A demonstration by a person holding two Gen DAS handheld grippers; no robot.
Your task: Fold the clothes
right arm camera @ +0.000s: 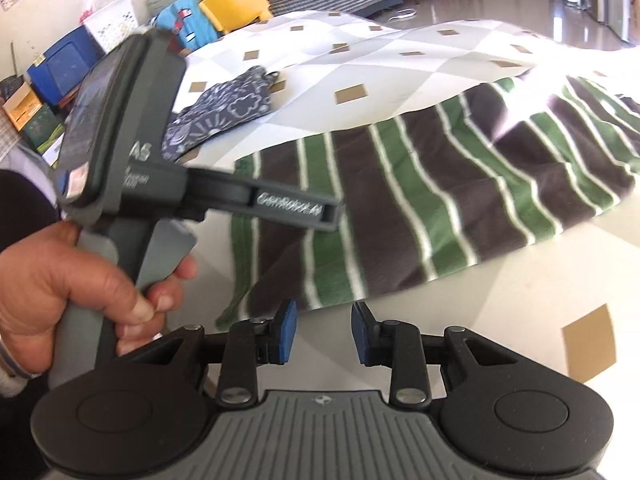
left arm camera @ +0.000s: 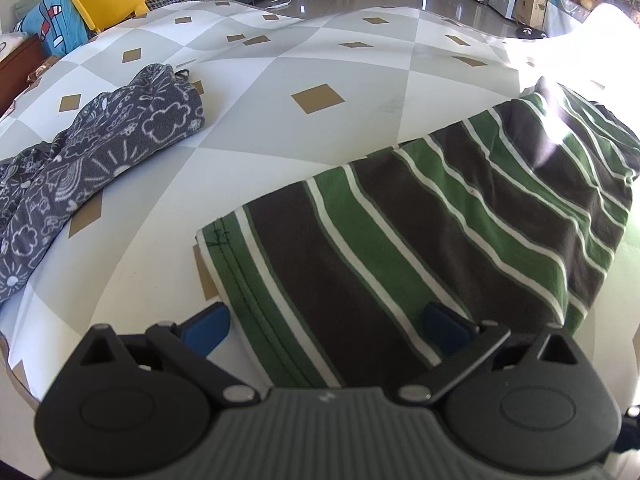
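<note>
Inspection of the left wrist view first: the striped shirt (left arm camera: pixel 420 216), green, brown and white, lies flat on the patterned tablecloth (left arm camera: pixel 304 60), apparently folded at least once, its stitched hem edge nearest the camera. The left gripper (left arm camera: pixel 326 326) stands over that near edge with jaws released and spread wide, one blue pad on the bare cloth beside the hem, the other above the stripes; nothing is pinched. A dark printed garment (left arm camera: pixel 104 148) lies bunched well apart at the far left. Right wrist view: the right gripper (right arm camera: pixel 324 334) hangs just short of the shirt's near edge, jaws parted, nothing between them. The person's hand (right arm camera: pixel 80 280) grips the left tool's handle beside it. Judgement: one fold looks complete and regrasping is in hand. The next move calls for closing the left jaws on the hem and the right on the neighbouring edge.
</note>
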